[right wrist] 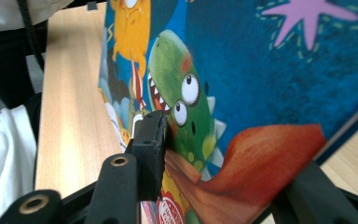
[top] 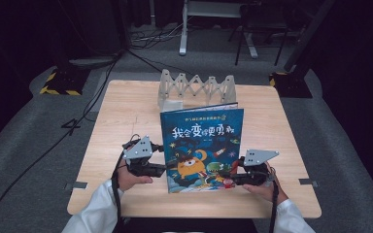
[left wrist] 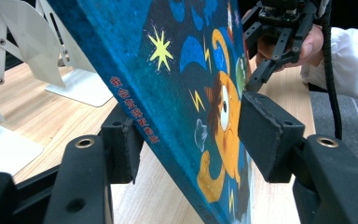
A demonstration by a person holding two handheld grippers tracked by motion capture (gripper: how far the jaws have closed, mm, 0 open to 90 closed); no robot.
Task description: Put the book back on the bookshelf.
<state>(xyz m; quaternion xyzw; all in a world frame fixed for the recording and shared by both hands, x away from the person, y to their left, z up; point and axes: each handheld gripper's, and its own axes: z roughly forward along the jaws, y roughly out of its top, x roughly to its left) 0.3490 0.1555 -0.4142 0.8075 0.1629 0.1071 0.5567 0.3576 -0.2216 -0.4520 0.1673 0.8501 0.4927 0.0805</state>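
Observation:
A blue picture book [top: 201, 141] with a yellow cartoon creature and Chinese title is held tilted above the wooden table [top: 126, 111], cover facing me. My left gripper [top: 164, 169] is shut on its lower left edge by the spine. In the left gripper view the book [left wrist: 182, 70] sits between the two pads of that gripper [left wrist: 196, 140]. My right gripper [top: 228, 175] is shut on the lower right corner. In the right gripper view one pad [right wrist: 151, 144] presses on the green dinosaur on the cover [right wrist: 261, 70], and the other jaw lies behind the book.
A grey accordion-style folding rack [top: 196, 87] stands at the table's back edge, just behind the book's top; it also appears in the left gripper view [left wrist: 28, 46]. Cables run across the dark floor beyond the table. The right gripper [left wrist: 254, 56] and hand show past the book.

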